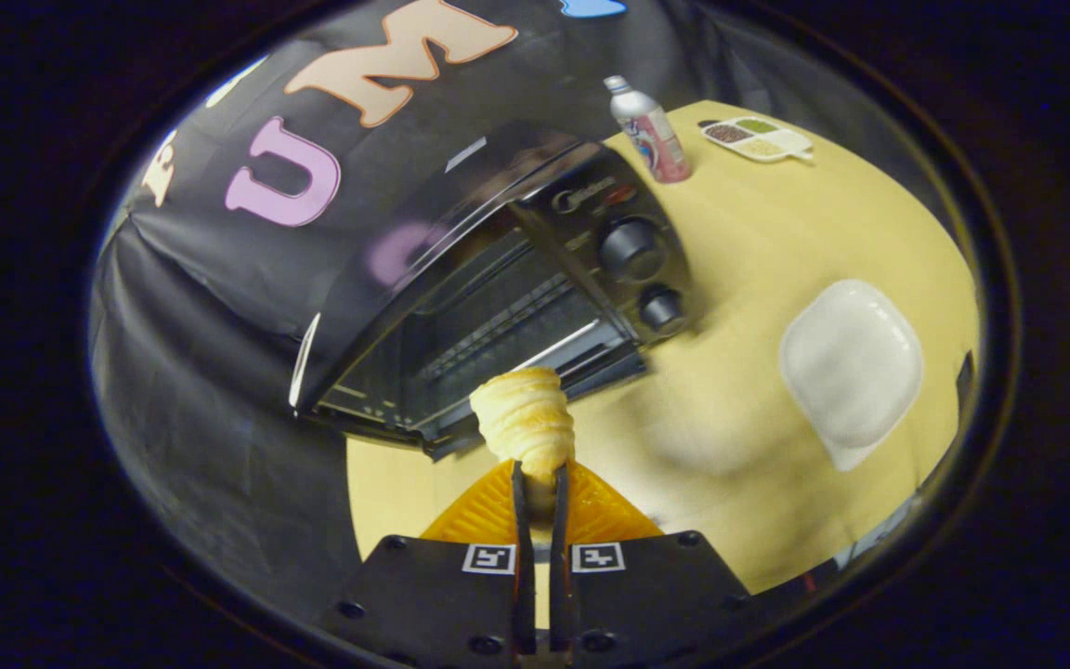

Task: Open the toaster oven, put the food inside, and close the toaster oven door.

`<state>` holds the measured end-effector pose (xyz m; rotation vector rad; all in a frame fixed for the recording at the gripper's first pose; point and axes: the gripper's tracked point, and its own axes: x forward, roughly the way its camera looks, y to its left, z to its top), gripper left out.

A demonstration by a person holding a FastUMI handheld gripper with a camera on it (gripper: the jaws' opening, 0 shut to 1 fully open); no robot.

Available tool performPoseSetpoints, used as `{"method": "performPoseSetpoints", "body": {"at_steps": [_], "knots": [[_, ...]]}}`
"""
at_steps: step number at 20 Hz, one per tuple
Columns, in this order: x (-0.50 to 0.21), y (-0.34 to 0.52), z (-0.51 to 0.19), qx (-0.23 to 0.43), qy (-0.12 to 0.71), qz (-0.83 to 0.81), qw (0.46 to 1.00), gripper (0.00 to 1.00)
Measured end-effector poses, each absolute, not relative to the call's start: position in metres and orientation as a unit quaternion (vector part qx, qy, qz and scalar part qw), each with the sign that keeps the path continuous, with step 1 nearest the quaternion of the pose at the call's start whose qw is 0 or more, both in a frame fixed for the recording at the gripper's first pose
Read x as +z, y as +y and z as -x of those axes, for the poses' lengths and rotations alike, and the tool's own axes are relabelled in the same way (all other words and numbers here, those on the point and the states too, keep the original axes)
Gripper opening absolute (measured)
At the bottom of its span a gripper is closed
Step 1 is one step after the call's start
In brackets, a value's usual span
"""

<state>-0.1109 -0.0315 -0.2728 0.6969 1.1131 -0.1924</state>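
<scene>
Gripper view: tool [541, 483] pinching croissant [524, 418] w/ both fingers, nearing open toaster oven [498, 297]; should be aiming level onto rack [507, 325].

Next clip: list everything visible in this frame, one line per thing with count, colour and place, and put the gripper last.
toaster oven: one, black, door open, on the table just beyond the held pastry
pastry: one, golden, held between the fingers, in front of the oven's opening
bottle: one, silver with a pink label, upright on the table behind the oven's knob side
sectioned tray: one, white with brown and green fillings, beside the bottle at the far end of the table
plate: one, white, on the table on the oven's knob side
table: one, yellow, under everything
gripper: one, fingers closed on the pastry's lower end
</scene>
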Motion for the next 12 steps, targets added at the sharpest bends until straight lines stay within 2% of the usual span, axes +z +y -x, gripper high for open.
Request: {"method": "performPoseSetpoints", "body": {"at_steps": [7,12], "knots": [[-0.287,0.01,0.061,-0.097,0.492,-0.385,0.775,0.09],[-0.28,0.011,0.021,-0.125,0.425,-0.445,0.778,0.1]]}}
